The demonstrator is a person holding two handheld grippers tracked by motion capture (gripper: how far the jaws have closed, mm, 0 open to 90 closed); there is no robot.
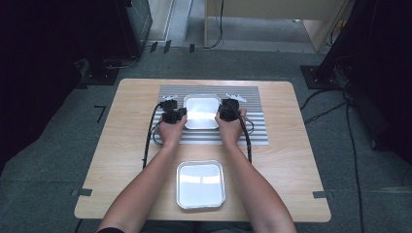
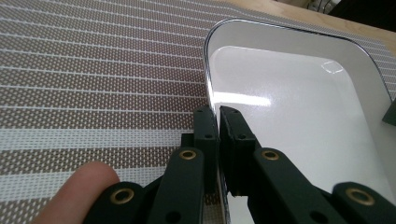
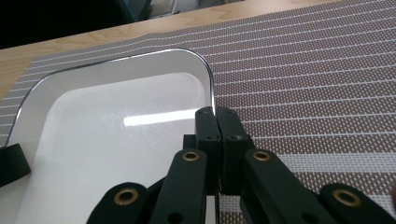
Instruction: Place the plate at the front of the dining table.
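A white, metal-rimmed tray [image 1: 201,104] lies on a striped woven mat [image 1: 257,132] in the middle of the table. My left gripper [image 1: 180,114] is shut on the tray's left rim, and my right gripper [image 1: 221,113] is shut on its right rim. In the left gripper view the jaws [image 2: 218,113] pinch the thin edge of the tray [image 2: 299,112], with the mat [image 2: 93,70] to one side. The right gripper view has the jaws [image 3: 215,113] clamped on the opposite edge of the tray [image 3: 112,140], beside the mat [image 3: 308,74]. The tray holds nothing.
A second white tray [image 1: 182,187] lies near the table's front edge, between the person's forearms. The wooden table [image 1: 296,160] is bare around the mat. Cables trail from both grippers over the mat toward the person.
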